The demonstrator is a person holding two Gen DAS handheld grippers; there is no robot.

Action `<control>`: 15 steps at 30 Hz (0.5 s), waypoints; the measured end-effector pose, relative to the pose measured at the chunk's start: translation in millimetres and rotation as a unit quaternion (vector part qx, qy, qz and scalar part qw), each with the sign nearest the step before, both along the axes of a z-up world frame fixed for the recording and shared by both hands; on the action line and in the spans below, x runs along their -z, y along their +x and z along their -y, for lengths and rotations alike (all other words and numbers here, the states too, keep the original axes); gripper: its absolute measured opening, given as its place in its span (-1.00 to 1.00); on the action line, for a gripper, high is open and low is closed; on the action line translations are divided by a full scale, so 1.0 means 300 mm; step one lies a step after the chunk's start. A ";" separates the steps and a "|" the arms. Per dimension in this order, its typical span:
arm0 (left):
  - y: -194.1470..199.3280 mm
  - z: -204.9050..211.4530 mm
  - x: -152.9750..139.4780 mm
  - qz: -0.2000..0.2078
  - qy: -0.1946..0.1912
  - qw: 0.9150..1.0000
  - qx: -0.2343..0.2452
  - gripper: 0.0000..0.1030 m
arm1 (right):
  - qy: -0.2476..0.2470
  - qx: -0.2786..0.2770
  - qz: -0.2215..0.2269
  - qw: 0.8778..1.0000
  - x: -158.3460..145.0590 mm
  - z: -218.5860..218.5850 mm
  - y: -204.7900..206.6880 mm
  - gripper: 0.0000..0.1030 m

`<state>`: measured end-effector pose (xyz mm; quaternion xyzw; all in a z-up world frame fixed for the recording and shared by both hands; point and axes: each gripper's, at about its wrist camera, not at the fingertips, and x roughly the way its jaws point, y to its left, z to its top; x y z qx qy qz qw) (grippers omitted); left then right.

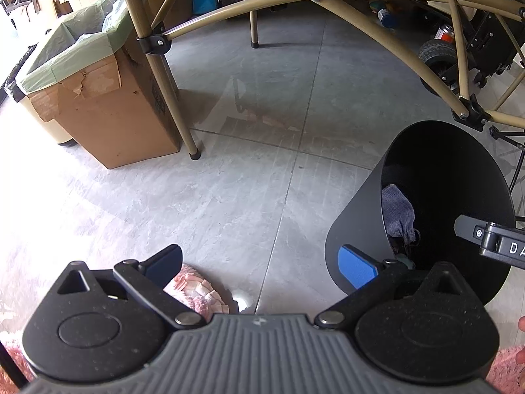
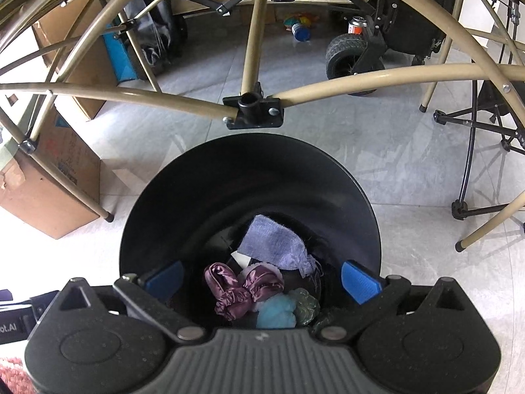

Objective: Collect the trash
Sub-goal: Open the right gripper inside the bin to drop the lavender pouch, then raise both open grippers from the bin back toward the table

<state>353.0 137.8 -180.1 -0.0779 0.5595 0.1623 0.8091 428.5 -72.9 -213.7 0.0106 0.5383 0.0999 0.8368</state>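
A black round trash bin point(image 2: 249, 177) stands on the grey tile floor; it also shows at the right of the left wrist view point(image 1: 357, 216). Inside lie a lavender cloth point(image 2: 275, 243), a crumpled purple satin piece point(image 2: 236, 289), a light blue wad point(image 2: 277, 312) and a green wad point(image 2: 306, 305). My right gripper point(image 2: 262, 279) is open and empty, directly above the bin's mouth. My left gripper point(image 1: 259, 266) is open and empty, over the floor left of the bin. A pink crumpled piece point(image 1: 197, 289) lies just below the left gripper. Part of the right gripper point(image 1: 492, 239) shows over the bin.
A cardboard box lined with a green bag point(image 1: 95, 98) stands at the left. Tan folding table legs point(image 1: 164, 75) and crossbars point(image 2: 252, 105) rise around the bin. A wagon wheel point(image 2: 347, 55), cans and a black stand point(image 2: 472, 151) lie beyond. Pink rug point(image 1: 505, 371) at the bottom edge.
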 end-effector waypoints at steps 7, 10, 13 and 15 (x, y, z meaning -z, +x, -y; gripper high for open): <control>0.000 0.000 -0.015 0.007 -0.002 1.000 0.000 1.00 | 0.006 -0.007 0.003 1.000 -0.012 0.001 -0.007 1.00; -0.004 0.007 -0.036 0.018 0.000 1.000 0.001 1.00 | 0.011 -0.010 0.013 1.000 -0.034 0.007 -0.018 1.00; -0.009 0.015 -0.057 0.029 -0.001 1.000 0.005 1.00 | 0.015 -0.012 0.027 0.999 -0.067 0.014 -0.034 1.00; -0.012 0.019 -0.074 0.037 -0.003 0.999 0.006 1.00 | 0.016 -0.016 0.039 0.999 -0.092 0.019 -0.046 1.00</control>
